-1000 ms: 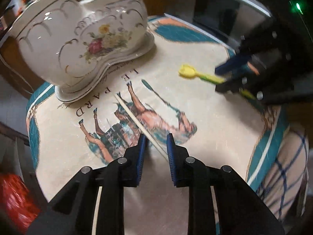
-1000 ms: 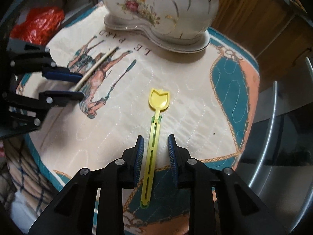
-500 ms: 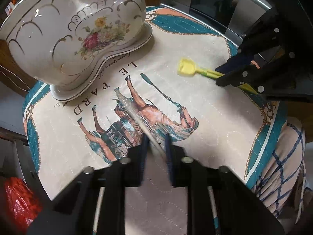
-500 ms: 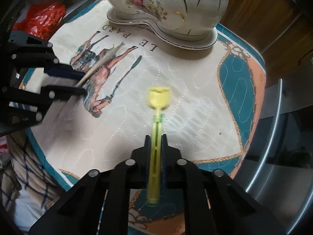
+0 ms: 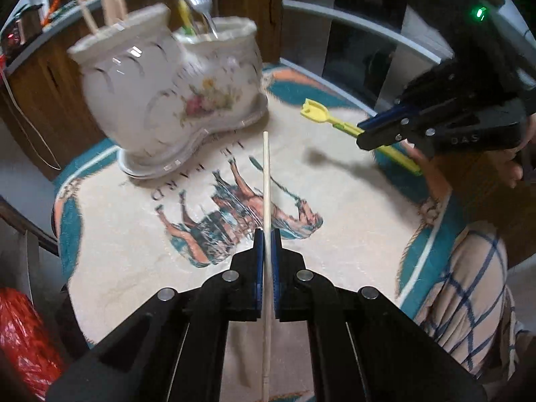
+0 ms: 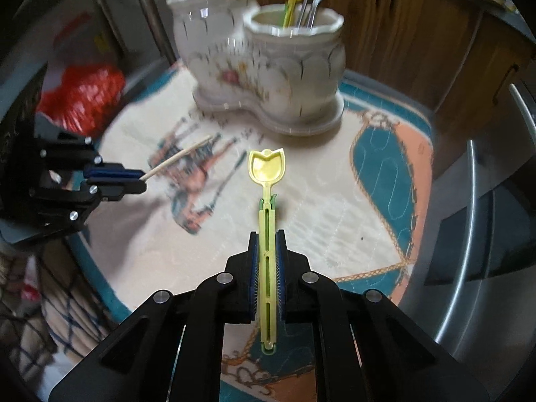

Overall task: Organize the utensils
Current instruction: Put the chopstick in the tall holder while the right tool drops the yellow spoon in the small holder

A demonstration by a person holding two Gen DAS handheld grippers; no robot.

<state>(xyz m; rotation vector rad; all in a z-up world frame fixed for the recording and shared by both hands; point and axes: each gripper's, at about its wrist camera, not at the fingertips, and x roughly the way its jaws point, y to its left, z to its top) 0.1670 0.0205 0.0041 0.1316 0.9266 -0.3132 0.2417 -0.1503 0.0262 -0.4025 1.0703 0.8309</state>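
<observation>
Ceramic holder (image 6: 268, 77) stands on the horse-printed mat (image 6: 335, 207).

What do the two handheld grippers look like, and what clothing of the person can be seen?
Both the left gripper and the right gripper are matte black, with angular linkage arms, round silver rivets and ribbed blue pads inside the fingers. Seen from the left wrist camera, the right gripper's body carries faint pale lettering and a green light above it. The person wears beige cloth with blue checks.
</observation>
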